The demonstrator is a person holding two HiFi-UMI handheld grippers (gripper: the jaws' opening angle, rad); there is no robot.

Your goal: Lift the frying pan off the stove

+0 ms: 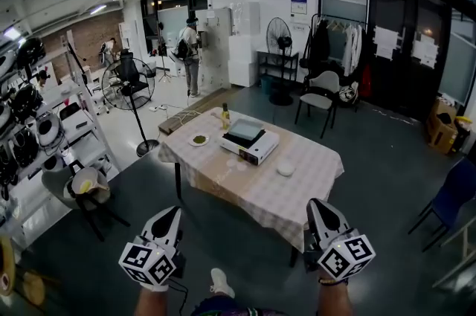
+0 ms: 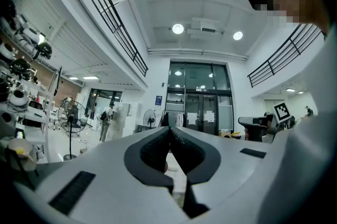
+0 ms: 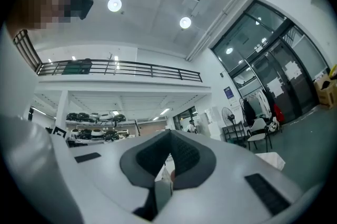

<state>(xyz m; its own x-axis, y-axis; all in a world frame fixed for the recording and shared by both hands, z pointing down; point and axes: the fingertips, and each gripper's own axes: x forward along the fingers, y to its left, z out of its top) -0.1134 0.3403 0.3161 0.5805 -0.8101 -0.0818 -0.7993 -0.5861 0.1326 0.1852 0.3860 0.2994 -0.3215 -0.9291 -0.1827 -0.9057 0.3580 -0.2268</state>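
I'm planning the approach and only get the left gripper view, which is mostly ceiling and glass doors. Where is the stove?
Observer: The stove stands on a table with a checked cloth, ahead of the person and apart from both grippers.
Operator: Is anything on top of it?
Observer: What looks like the frying pan, dark and square, sits on it. It is too small to make out a handle.
Operator: What about the right gripper?
Observer: The right gripper is held low, level with the left gripper. Its jaws are together with nothing in them.
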